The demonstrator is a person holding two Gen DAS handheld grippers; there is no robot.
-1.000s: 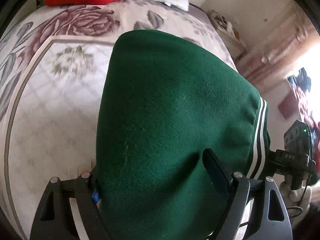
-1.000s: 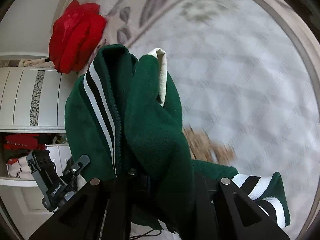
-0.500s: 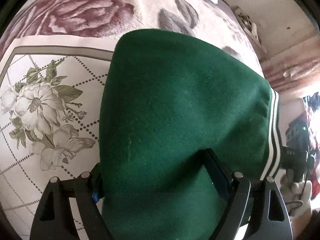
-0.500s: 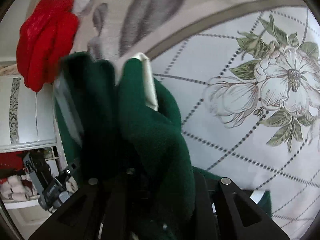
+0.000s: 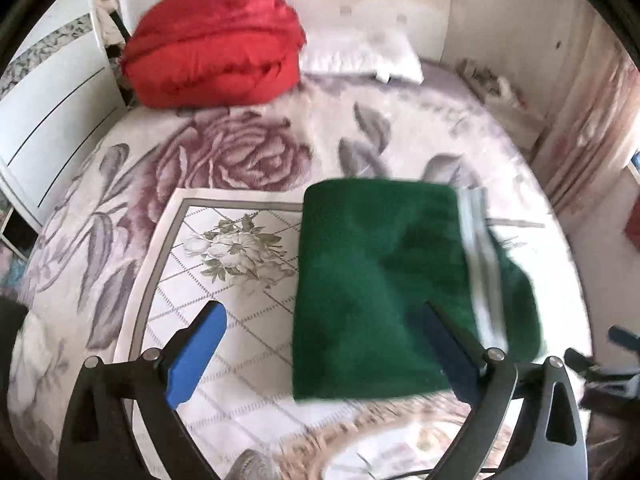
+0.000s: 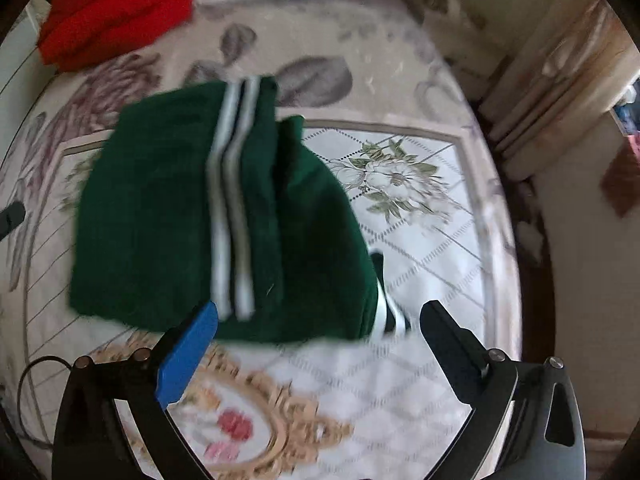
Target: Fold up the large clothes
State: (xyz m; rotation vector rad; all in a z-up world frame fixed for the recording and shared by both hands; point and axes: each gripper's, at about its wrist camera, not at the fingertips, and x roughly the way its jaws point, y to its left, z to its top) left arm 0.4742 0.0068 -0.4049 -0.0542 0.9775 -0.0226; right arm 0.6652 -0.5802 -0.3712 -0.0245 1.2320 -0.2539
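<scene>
Nearest, left gripper (image 5: pixel 322 334): black frame, blue pad on one finger (image 5: pixel 196 354), jaws spread wide, nothing between them, hanging over the bed (image 5: pixel 256 160). Same for the right gripper (image 6: pixel 318 326): black, angular, one blue-faced finger (image 6: pixel 188 360), the other dark, jaws wide apart and empty.

Just beyond both, a folded green garment (image 5: pixel 372 280), thick and fleecy, lying flat on the bed's flowered cover. Roughly rectangular, with straight edges at the near, left and far sides in the left view. Long axis running away from the camera in both views. A pair of pale stripes (image 6: pixel 232 208) running the same way along the fabric, blurred in both views. To the right of the stripes, a looser green fold, bulging and less square. At the near right corner, a striped cuff (image 6: pixel 390 314) poking out from under the pile.

Under the garment, a white panel with a diamond grid, printed flowers (image 6: pixel 390 178) and a grey border. Nearer, a gold ornate medallion (image 6: pixel 240 412).

Farther up the bed, large mauve rose print (image 5: pixel 232 152). Beyond that, a puffy red bundle (image 5: pixel 216 64), creased and rounded, beside a white pillow (image 5: pixel 360 56) at the headboard.
</scene>
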